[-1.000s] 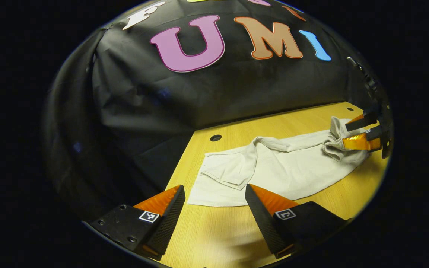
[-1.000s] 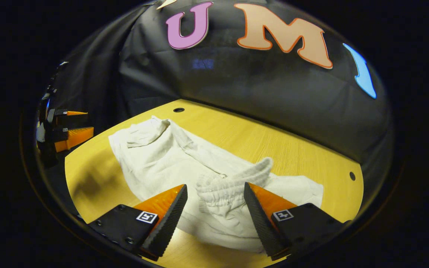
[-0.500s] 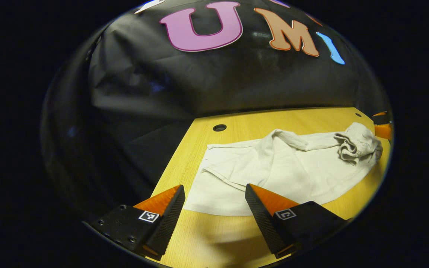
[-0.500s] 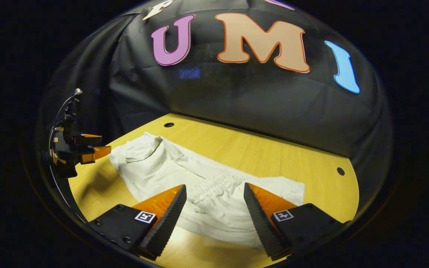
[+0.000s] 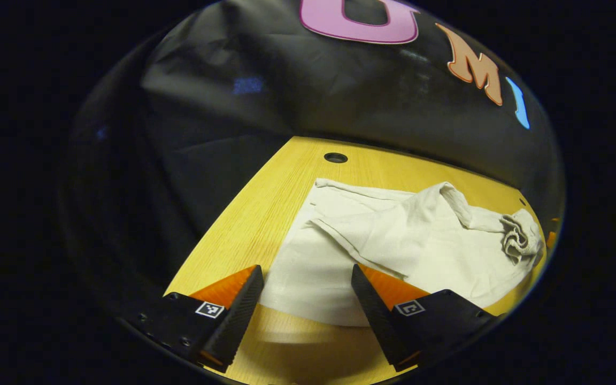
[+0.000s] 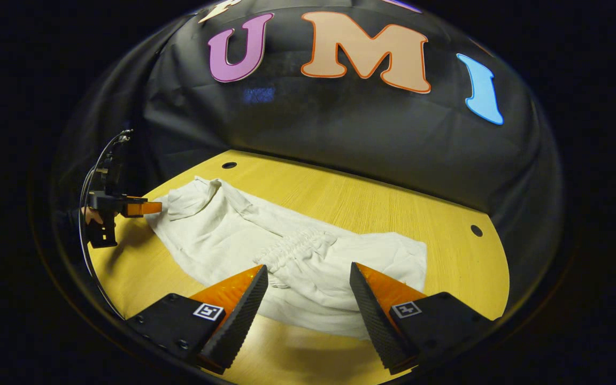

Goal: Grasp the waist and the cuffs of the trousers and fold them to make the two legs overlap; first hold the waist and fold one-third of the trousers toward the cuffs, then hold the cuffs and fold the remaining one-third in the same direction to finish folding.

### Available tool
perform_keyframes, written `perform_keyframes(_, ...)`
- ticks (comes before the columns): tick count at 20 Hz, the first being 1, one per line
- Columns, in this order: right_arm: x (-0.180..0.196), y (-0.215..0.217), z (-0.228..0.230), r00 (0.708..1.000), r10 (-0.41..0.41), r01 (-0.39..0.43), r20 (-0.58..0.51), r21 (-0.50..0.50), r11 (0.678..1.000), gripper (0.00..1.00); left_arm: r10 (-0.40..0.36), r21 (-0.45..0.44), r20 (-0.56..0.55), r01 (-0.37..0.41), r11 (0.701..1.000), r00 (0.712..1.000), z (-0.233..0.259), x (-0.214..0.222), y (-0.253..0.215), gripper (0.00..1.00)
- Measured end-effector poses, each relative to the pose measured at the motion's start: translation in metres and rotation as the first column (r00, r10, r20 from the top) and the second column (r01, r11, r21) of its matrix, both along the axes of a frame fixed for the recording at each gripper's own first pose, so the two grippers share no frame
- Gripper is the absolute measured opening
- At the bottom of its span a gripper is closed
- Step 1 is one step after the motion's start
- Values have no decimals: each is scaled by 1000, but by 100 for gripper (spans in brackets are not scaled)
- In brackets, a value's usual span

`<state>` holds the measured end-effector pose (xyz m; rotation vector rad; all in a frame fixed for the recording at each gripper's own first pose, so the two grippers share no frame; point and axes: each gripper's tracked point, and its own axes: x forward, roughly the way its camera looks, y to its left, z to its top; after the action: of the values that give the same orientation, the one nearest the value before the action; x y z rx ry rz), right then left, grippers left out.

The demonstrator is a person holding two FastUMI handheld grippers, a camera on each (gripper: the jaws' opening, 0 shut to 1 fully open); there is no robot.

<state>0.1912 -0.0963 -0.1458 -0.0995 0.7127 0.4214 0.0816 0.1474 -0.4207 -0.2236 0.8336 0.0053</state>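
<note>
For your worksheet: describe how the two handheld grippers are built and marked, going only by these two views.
Each gripper, left gripper and right gripper, has two wedge-shaped fingers with ribbed inner faces on black blocks; each block bears a small square black-and-white marker. In the right gripper view, the left gripper's body is black, with a thin cable looping above it.

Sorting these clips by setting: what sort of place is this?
Likely a staged recording booth, not a home: black cloth wall, a bare wooden table with drilled holes, only white trousers on it.
</note>
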Motion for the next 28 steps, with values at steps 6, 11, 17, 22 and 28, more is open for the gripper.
perform_keyframes(6,0,-6,-1,1000,-5,5,1,-9,1000,98,-51,53,13,50,997,999,-2,5,-11,93)
perform_keyframes(11,0,-11,4,1000,-22,21,2,15,1000,98,-55,8,17,55,998,998,1,7,-33,27)
perform_keyframes(17,2,-20,17,999,-38,37,12,58,998,98,-68,-30,-50,67,997,996,14,9,-54,0)
perform_keyframes(22,-2,-43,26,998,-44,41,33,73,997,99,-76,-47,83,80,996,994,78,34,-80,0)
perform_keyframes(28,-12,-81,31,995,-91,87,36,98,991,98,-119,-87,201,139,986,972,141,61,-137,0)
